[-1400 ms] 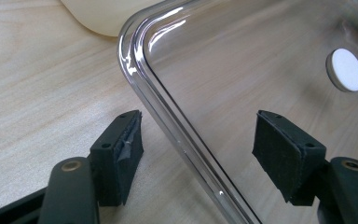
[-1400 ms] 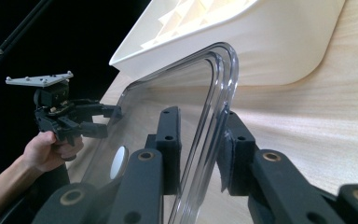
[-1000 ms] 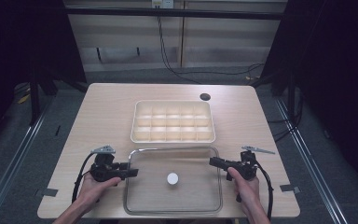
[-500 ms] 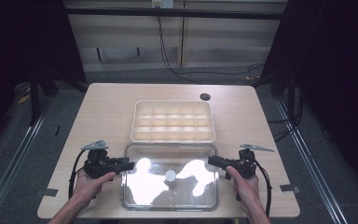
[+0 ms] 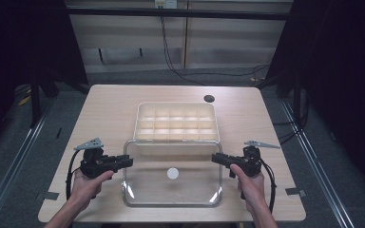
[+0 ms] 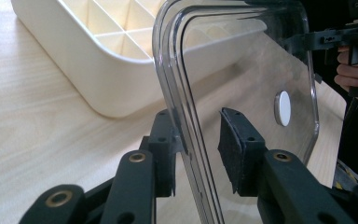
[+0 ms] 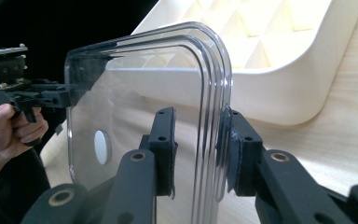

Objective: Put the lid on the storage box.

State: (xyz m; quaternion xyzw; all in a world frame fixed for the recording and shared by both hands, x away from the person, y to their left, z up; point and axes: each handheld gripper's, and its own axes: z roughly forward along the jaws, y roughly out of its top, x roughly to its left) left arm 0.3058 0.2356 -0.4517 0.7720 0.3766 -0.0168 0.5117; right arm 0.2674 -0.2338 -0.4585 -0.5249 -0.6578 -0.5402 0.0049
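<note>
Since half a second ago the bright glare on the clear lid (image 5: pixel 172 176) has gone and the hands sit slightly lower on the bench (image 5: pixel 109 109). The lid lies level just in front of the cream compartment tray (image 5: pixel 177 121), its far edge close to the tray's near wall, with bare bench to both sides. The left claw (image 5: pixel 127 161) has its jaws narrowly apart around the lid's left rim (image 6: pixel 186 116): one pad touches, the other stands off with a gap. The right claw (image 5: pixel 217 158) grips the right rim (image 7: pixel 216 116), one pad pressed on it, the other pad just clear
</note>
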